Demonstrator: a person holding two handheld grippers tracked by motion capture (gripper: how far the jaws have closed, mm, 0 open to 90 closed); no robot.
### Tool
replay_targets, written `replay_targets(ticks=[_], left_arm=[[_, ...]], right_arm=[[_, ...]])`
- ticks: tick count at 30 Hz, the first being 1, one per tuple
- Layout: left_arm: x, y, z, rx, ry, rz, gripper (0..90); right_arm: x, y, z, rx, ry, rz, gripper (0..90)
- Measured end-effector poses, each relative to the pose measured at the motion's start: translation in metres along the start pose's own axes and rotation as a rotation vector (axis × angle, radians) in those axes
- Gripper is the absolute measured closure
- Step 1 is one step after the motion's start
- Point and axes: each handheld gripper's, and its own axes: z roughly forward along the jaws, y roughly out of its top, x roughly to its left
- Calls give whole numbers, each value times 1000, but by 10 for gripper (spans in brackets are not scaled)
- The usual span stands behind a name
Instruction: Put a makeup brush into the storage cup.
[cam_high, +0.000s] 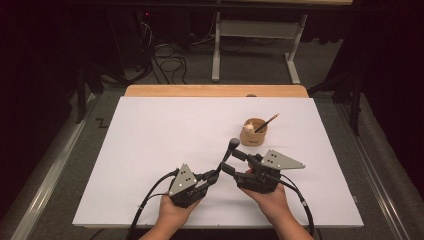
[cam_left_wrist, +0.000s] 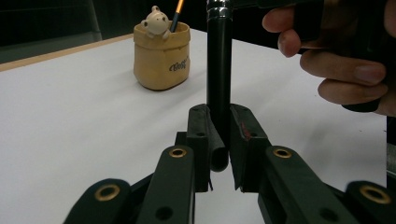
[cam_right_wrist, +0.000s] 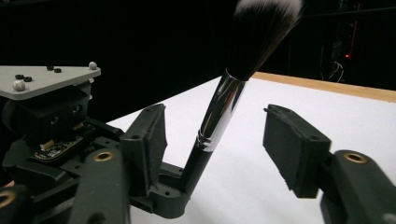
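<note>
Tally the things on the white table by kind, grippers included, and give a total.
Grippers: 2, the left gripper and the right gripper
Makeup brush: 1, the makeup brush upright in the left gripper's jaws
Tan pot: 1, the tan pot
Pencil: 1, the pencil leaning in the pot
Small figure: 1, the small figure at the pot's rim
Total: 6

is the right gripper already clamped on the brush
No, the right gripper has its pads clear on both sides of the brush, which the left gripper holds.

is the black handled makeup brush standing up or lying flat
Standing up, tilted: the black-handled makeup brush rises bristles-up, its handle end pinched in the left gripper.
</note>
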Motion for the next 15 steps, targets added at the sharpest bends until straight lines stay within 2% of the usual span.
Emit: replay_targets(ticks=[3, 15], left_arm=[[0, 0, 1, 1, -2, 0, 795], [-2, 0, 1, -1, -5, 3, 795]], right_arm=[[-1, -1, 1, -5, 1, 24, 445], [0, -4, 3, -10, 14, 48, 575]])
